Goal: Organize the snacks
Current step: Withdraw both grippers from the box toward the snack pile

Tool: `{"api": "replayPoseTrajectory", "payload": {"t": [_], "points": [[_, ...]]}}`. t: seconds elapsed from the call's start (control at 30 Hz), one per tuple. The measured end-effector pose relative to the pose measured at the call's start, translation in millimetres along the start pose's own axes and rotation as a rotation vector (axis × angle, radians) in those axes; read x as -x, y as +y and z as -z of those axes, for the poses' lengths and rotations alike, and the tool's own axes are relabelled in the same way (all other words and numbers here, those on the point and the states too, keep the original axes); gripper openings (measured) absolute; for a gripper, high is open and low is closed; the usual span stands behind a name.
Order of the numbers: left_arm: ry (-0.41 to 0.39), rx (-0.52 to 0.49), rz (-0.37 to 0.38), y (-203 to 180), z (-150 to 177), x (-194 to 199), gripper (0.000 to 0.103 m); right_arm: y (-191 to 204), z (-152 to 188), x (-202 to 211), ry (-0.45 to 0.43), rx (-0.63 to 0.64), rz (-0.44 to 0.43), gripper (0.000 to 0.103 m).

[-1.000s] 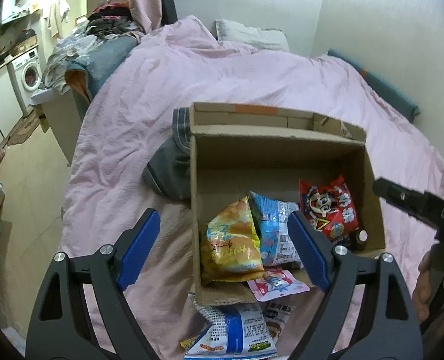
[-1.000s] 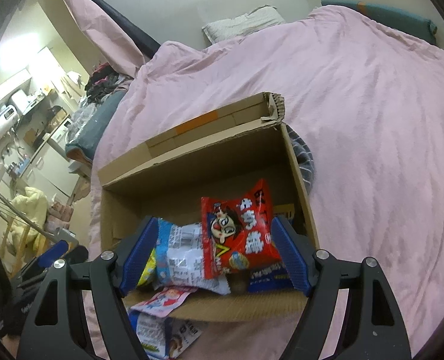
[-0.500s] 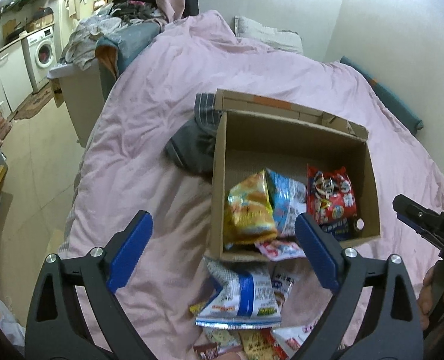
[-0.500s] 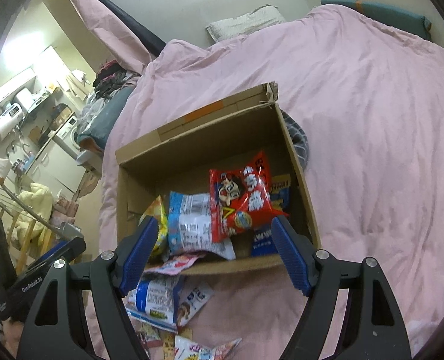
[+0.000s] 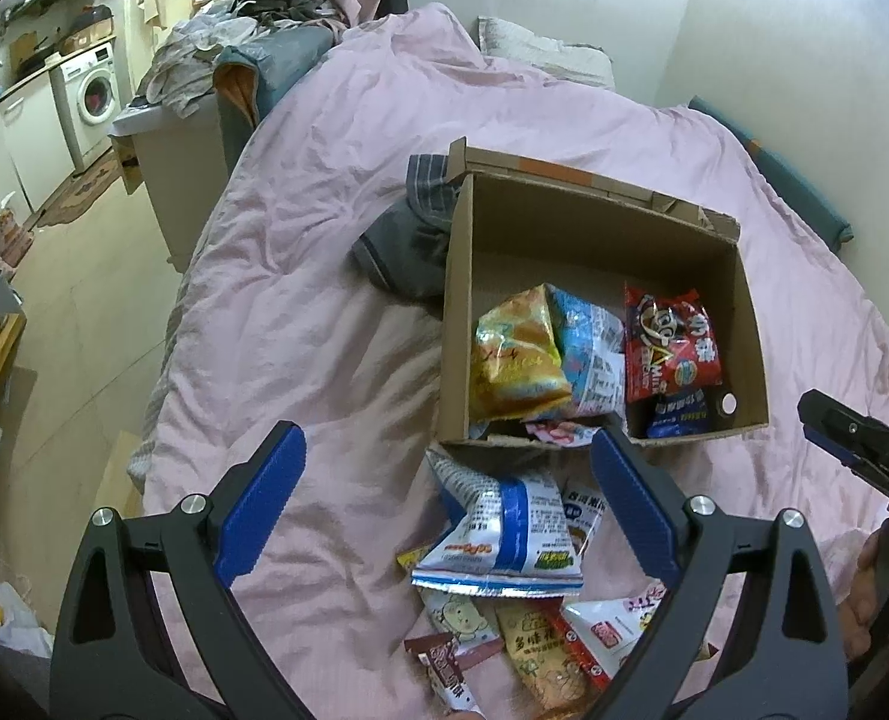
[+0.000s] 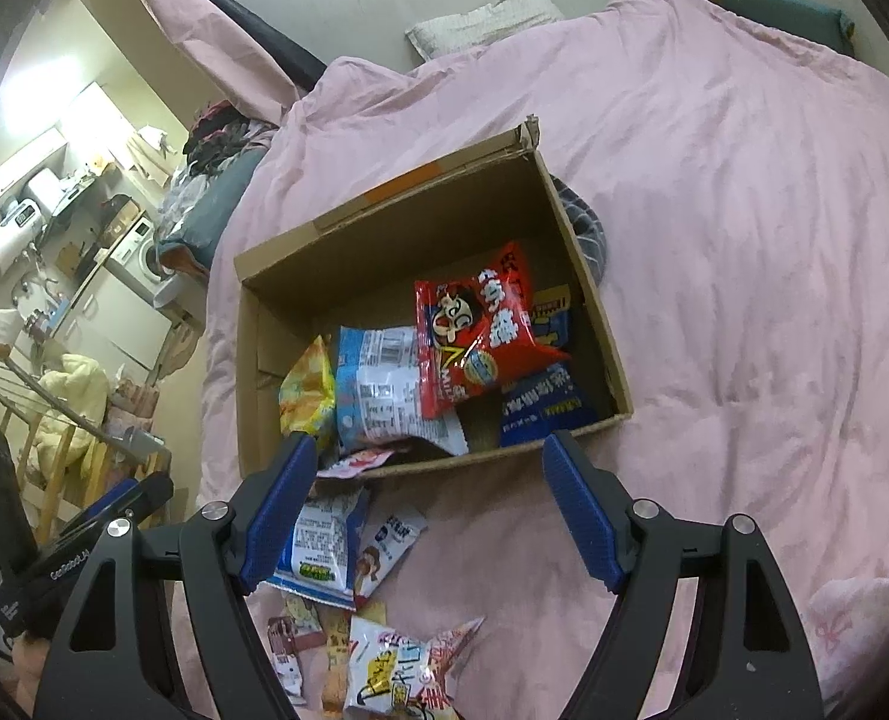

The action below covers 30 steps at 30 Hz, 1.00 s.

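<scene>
the cardboard box (image 5: 594, 228) sat open on the pink duvet (image 5: 324, 312), and inside it i saw a yellow snack bag (image 5: 516, 360) against the left wall, a light blue bag (image 5: 591, 354) next to it, and a red bag (image 5: 672, 342) lying over a dark blue packet (image 5: 678, 417). just in front of the box's near wall a blue and white bag (image 5: 501, 534) lay on the duvet, with a loose pile of smaller packets (image 5: 540, 642) closer to me. my left gripper (image 5: 444, 510) hung above that pile, jaws spread wide, holding nothing. my right gripper (image 6: 429, 510) was spread wide too, empty, over the near edge of the box. a grey garment (image 5: 405, 252) lay beside the box's left wall, a pillow (image 5: 546, 54) by the wall beyond, a washing machine (image 5: 93, 90) far left.
</scene>
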<state>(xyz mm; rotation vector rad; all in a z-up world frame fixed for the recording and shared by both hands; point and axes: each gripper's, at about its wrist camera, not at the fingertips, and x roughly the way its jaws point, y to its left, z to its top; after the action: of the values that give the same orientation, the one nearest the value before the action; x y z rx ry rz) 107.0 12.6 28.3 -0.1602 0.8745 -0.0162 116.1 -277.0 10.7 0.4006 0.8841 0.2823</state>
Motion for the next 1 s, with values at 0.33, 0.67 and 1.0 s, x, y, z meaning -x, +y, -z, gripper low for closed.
{"api": "replayPoseTrajectory", "payload": {"t": [0.33,0.67,1.0], "points": [[0.036,0.012,-0.025,7,15,0,0.094,-8,10,6,0.017,-0.009,0.014,0.080],[0.068,0.011,-0.049,16,24,-5,0.094,-35,22,-12,0.149,-0.085,0.004,0.081],[0.115,0.058,-0.067,37,30,-12,0.094,-4,84,-96,0.666,-0.046,-0.109,0.093]]}}
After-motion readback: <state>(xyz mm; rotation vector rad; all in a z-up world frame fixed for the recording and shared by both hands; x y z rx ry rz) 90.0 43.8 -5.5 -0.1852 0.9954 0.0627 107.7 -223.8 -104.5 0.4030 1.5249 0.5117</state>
